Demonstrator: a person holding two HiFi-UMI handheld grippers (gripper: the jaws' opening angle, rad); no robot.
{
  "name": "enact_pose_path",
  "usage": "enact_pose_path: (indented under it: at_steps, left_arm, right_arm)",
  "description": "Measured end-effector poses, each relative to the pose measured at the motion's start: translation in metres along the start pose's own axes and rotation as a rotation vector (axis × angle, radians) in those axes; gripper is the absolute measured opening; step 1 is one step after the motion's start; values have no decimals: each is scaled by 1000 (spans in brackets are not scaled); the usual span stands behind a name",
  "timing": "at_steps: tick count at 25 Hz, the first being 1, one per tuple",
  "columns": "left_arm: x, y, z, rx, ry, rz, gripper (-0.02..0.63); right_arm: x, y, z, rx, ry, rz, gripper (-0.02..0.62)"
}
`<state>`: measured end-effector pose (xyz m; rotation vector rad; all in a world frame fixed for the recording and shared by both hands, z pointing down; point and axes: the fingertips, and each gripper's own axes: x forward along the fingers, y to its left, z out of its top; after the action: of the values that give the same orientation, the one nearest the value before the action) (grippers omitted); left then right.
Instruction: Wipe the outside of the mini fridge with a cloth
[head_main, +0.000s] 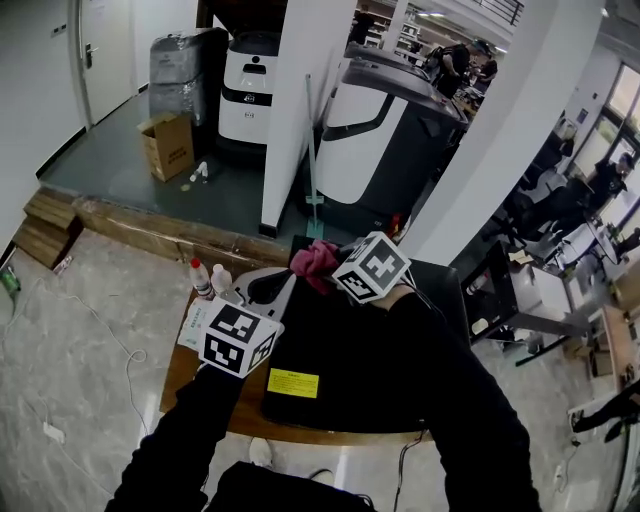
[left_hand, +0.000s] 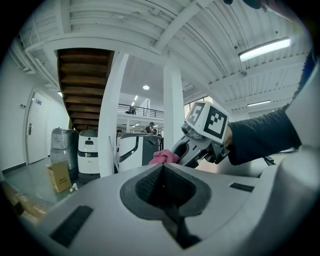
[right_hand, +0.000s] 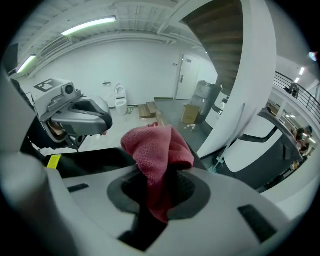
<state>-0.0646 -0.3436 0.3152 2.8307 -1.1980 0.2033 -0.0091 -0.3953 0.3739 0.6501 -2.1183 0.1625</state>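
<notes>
Item: mini fridge (head_main: 370, 360), black, standing on a wooden table (head_main: 183, 378). In the head view its dark top is filling the centre and appears roughly square, so its long axis is not certain. A yellow label (head_main: 292, 383) is sitting at the 7 o'clock corner of the top.

Item: cloth (right_hand: 156, 149), pink, bunched. The right gripper (right_hand: 160, 175) is clamping it, with its jaws pressing on the lower folds. In the right gripper view the cloth's long axis is running from 6 to 12 o'clock along the jaw line, and its loose end is bulging out past the tips. In the head view the cloth is lying over the fridge top's 12 o'clock edge, and the right gripper is pointing toward 10 o'clock. Whether the cloth is touching the top is unclear.

Item: left gripper (left_hand: 163, 171). Its jaws are meeting with nothing between them. In the head view it is hovering over the fridge's 9 o'clock side and pointing toward 1 o'clock.

Item: two small bottles (head_main: 201, 277), standing on the table just beside the fridge at 10 o'clock.
</notes>
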Motion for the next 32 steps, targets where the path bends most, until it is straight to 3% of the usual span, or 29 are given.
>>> enact_pose_path:
  at_steps: [13,24,29,32]
  left_arm:
    - [-81,-70,10,62,31,161,6]
    - [-123,-135,22,91,25,239,6]
    - [-131,-168,31,95,5,249,6]
    - [-131,-187,46,117,-15,256,6]
  right_arm:
    - [-54,121,-34,-154,1,156,86]
    - [-98,220,-65,-287,-5,267,87]
    - [-125,244,-81,-286,-45,320,91]
    - [-162,226,-87,-259,-105,271,91]
